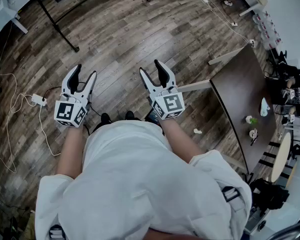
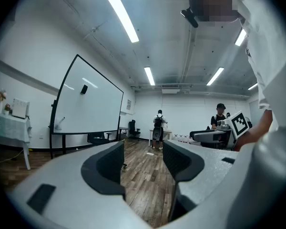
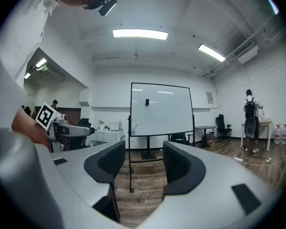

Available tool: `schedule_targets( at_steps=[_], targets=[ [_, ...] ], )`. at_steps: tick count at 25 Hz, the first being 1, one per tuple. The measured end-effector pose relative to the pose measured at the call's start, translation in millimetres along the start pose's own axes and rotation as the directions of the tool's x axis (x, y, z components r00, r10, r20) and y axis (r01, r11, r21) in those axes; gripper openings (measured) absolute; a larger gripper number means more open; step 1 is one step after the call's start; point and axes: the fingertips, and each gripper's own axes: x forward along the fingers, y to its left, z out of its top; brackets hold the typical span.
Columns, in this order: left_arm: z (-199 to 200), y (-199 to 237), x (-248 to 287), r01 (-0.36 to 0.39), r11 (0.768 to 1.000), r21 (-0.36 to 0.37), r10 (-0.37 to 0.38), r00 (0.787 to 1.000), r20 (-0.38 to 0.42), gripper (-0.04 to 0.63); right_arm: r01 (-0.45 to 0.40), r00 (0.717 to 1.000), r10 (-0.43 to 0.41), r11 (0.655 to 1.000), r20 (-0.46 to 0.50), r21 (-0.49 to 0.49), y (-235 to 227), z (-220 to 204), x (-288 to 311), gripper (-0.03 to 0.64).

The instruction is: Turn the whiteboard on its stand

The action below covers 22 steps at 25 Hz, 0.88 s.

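Note:
The whiteboard [image 3: 159, 109] stands upright on its black stand across the room, straight ahead in the right gripper view. In the left gripper view the whiteboard [image 2: 88, 105] shows at the left, seen at a slant. In the head view only the stand's black legs [image 1: 60, 31] reach in at the top left. My left gripper [image 1: 83, 82] and right gripper [image 1: 152, 70] are held at waist height over the wood floor, far from the board. Both stand open with nothing between their jaws.
A dark table [image 1: 245, 101] with small items stands to my right. A white power strip [image 1: 39, 100] and cables lie on the floor at the left. Two people [image 2: 158, 128] stand at the far end of the room. A table with a white cloth [image 2: 9, 128] is at the left wall.

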Motion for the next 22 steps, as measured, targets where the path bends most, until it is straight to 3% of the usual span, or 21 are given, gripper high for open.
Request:
schedule_targets(
  at_steps=[7, 16, 22],
  targets=[
    [17, 0, -5, -0.002, 1.0, -0.006, 0.002, 0.999, 0.047, 0.242, -0.008, 1.0, 0.008, 1.0, -0.006, -0.016, 3, -4, -2, 0.249],
    [24, -7, -15, -0.015, 1.0, 0.002, 0.015, 0.998, 0.053, 0.242, -0.073, 0.997, 0.072, 0.997, 0.04, 0.008, 8, 0, 1, 0.247],
    [27, -12, -14, -0.035, 0.999, -0.034, 0.038, 0.997, 0.068, 0.242, -0.106, 0.993, 0.106, 0.994, 0.047, 0.005, 6, 2, -2, 0.235]
  ],
)
